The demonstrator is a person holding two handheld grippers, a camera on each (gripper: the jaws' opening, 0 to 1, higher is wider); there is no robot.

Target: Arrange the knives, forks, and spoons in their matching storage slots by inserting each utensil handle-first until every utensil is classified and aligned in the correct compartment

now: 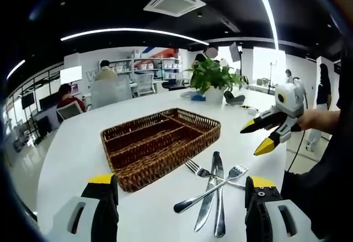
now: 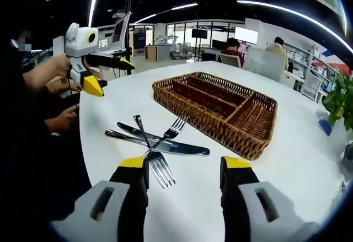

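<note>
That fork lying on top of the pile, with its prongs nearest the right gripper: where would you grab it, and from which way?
Probably by its bare prong end, which lies flat on the table just ahead of the right gripper, whose fingers stand open. Coming straight down from above, fingers either side of the neck, avoids the crossed knives and leaves the handle free to enter the wicker tray first.

Both hand-held grippers (image 1: 181,189) (image 2: 183,173) agape, empty.

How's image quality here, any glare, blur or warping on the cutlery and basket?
Left gripper view: sharp; ceiling strips bow from fisheye; knives carry bright reflections; basket evenly lit. Right gripper view: table bright but not blown out; forks crisp with faint shadows.
</note>
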